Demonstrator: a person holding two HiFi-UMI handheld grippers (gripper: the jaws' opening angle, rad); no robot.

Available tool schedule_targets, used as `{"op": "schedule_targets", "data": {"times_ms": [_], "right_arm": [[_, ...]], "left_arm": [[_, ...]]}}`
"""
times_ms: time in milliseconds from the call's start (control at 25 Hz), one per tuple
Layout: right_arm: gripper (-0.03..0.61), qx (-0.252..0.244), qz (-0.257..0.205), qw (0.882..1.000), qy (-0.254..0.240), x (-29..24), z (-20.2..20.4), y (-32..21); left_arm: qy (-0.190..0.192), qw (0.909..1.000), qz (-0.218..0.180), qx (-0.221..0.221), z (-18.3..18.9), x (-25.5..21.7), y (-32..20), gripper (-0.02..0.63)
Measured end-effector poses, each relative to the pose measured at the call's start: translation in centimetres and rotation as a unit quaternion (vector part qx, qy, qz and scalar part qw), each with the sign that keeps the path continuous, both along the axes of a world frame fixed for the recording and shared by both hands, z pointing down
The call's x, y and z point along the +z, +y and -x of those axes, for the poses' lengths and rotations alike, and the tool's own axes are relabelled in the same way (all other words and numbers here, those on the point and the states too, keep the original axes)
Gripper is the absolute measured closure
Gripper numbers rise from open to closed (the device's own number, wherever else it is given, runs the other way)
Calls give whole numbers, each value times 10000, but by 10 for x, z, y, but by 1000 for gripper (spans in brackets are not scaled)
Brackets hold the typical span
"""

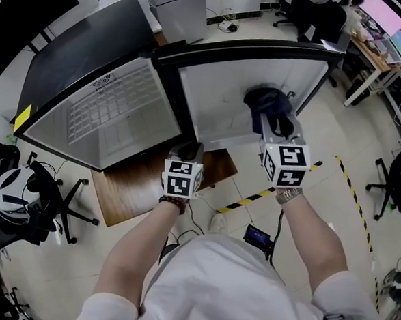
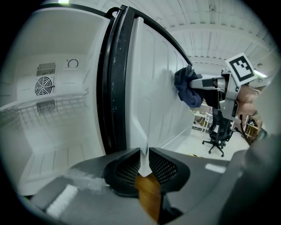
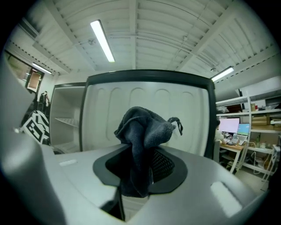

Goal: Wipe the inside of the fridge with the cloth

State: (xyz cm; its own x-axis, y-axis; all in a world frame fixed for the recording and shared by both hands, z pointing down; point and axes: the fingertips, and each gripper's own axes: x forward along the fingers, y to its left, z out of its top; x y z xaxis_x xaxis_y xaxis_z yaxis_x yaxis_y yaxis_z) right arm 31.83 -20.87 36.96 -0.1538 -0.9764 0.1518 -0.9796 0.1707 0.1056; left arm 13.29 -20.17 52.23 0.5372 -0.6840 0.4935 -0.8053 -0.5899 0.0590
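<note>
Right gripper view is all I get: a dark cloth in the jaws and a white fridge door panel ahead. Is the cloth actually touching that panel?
Observer: Yes. The left gripper view shows it from the side: the cloth, clamped in the right gripper, looks pressed against the inner door panel, in its upper part.
Operator: What is my other hand doing?
Observer: The left gripper has its jaws shut on the door's lower edge. In the head view it sits near the hinge side and seems to steady the open door.
</note>
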Motion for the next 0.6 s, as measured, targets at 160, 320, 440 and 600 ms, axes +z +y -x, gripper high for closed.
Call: {"op": "schedule_targets", "data": {"times_ms": [160,320,440,600], "right_arm": [[465,-699,83,9975,-68,11,77,9],[465,-1138,243,9932,-38,29,146,19],[465,-1229,382,9917,52,43,183,22],[465,-1036,545,9930,124,59,208,16]], "left_arm": [[21,9997,-23,251,3,-6,11,543],[-65,9984,-73,555,22,-10,26,541],[-49,9980,-126,611,49,-18,35,541],[-30,9978,-147,650,88,-27,47,541]]}}
